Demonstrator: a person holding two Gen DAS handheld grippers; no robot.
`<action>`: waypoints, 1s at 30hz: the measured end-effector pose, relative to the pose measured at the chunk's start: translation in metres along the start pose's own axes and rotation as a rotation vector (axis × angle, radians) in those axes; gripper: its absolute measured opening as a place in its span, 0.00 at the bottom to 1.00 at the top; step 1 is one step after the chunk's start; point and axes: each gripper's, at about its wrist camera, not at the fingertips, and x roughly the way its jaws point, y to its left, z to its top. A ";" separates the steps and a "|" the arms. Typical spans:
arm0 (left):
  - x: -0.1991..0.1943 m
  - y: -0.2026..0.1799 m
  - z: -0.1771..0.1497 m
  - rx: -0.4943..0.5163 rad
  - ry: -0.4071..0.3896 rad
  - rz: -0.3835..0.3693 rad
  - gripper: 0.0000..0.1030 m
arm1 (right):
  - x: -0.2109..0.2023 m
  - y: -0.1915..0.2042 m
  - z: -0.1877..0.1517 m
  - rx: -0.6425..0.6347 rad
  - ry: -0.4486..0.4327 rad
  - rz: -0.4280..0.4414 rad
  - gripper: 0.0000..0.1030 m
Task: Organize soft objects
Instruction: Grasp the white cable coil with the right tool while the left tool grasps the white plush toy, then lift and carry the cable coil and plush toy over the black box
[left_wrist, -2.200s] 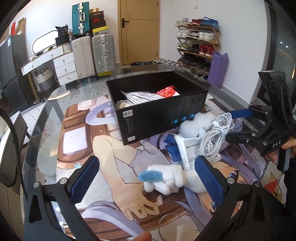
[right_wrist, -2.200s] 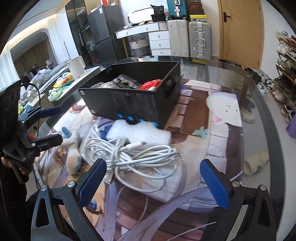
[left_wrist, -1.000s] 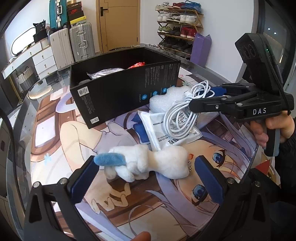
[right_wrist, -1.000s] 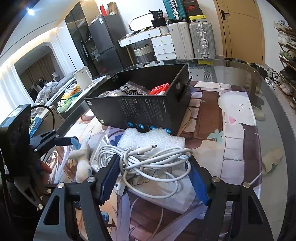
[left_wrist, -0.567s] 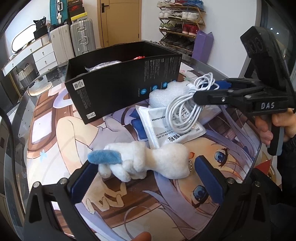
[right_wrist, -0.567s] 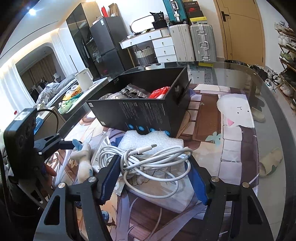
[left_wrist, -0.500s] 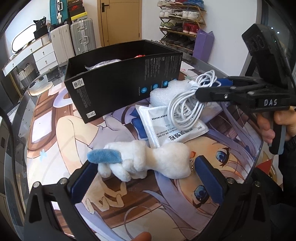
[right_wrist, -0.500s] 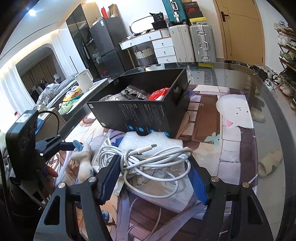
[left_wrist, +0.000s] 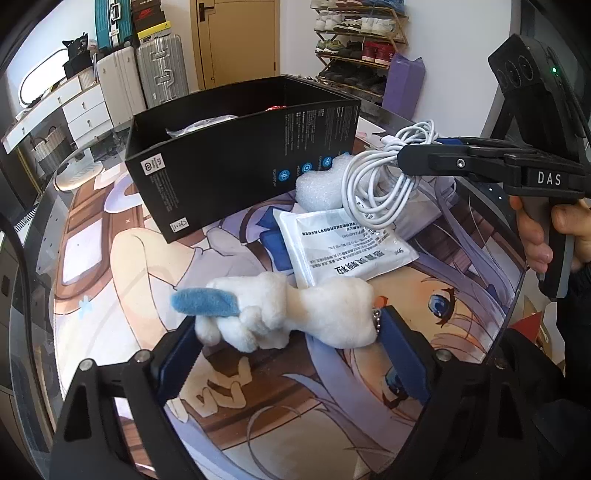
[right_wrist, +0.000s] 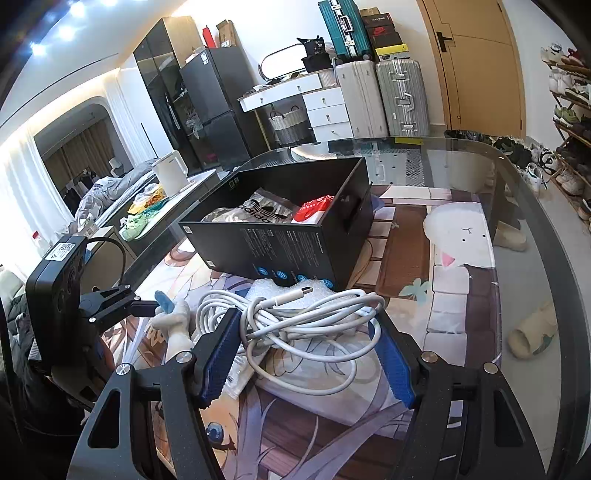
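From the left wrist view, the black box shows only its outer walls; a sliver of a pale bag and a red scrap peek over the rim, the rest hidden. The foam piece is half covered by the white cable. The printed pouch has text too small to read, and its near corner slips behind the plush toy. In the right wrist view, that toy is mostly hidden behind the left gripper. The counter runs off frame.
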 end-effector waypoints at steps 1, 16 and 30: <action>-0.002 -0.001 0.000 0.007 -0.005 0.000 0.87 | -0.001 0.000 0.000 -0.001 -0.002 0.001 0.69; -0.041 0.017 0.004 -0.060 -0.172 0.027 0.87 | -0.020 0.007 0.006 -0.009 -0.083 0.006 0.69; -0.059 0.044 0.027 -0.147 -0.280 0.128 0.87 | -0.035 0.016 0.023 -0.004 -0.178 -0.082 0.69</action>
